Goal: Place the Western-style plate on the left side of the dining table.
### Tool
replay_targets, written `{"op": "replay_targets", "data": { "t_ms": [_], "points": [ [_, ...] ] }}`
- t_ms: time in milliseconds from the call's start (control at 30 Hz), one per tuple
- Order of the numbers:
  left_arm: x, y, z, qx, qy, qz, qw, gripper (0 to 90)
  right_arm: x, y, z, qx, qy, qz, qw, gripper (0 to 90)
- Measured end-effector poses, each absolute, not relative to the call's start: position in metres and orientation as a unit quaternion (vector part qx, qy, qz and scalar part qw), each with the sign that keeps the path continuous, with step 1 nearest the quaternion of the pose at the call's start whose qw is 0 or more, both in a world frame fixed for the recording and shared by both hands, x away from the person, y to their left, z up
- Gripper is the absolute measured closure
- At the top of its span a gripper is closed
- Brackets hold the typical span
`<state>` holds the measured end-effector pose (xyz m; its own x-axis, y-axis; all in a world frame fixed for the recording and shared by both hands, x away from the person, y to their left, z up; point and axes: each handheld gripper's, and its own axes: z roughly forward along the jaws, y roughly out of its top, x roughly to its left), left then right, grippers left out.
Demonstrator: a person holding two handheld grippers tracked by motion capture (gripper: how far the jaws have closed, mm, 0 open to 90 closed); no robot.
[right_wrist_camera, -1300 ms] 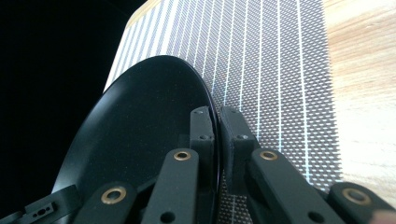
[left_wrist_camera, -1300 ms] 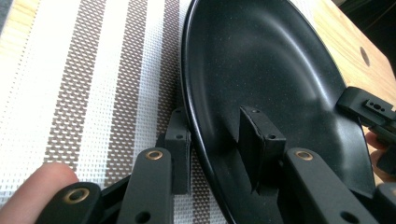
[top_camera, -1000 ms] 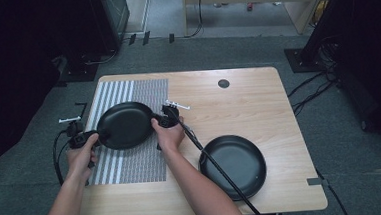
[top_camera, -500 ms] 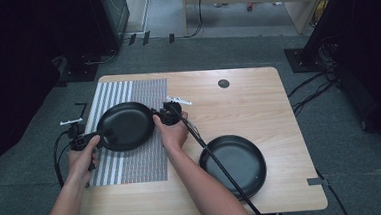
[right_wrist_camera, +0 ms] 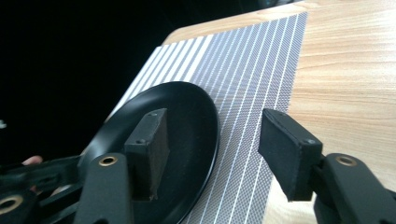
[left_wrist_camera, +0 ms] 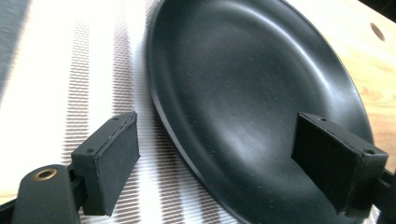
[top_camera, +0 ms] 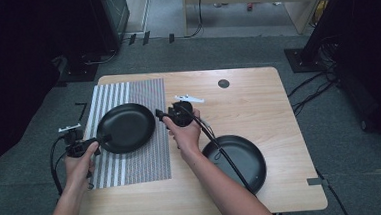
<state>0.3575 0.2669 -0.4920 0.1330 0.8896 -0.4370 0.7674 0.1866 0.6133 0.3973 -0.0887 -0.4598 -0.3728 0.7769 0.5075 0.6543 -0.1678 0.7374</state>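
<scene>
A matte black plate (top_camera: pixel 125 127) sits on the grey-and-white striped mat (top_camera: pixel 132 166), stripes broad at its left, fine at its right. The table (top_camera: pixel 268 107) shows pale wood grain. Near right, a second black plate (top_camera: pixel 242 159). Both grippers are black.

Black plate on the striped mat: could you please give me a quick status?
Both tongs, left and right, just opened, nothing gripped. Black plate flat on striped mat. Second plate well aside.

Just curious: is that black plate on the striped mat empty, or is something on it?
Empty. The black plate lies flat on the striped mat, and the left gripper view shows its bare, dark inside.
</scene>
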Motion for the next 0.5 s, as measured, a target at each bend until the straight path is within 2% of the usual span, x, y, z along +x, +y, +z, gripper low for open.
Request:
{"op": "replay_targets", "data": {
  "t_ms": [267,500],
  "points": [
    [0.353,0.270,-0.497,0.638,0.650,0.086,0.404,15.4,0.378,-0.110,-0.442,0.526,0.657,0.537,0.061,36.0],
    [0.339,0.269,-0.491,0.647,0.636,0.110,0.406,15.3,0.360,-0.134,-0.429,0.500,0.668,0.545,0.084,31.8]
  ]
}}
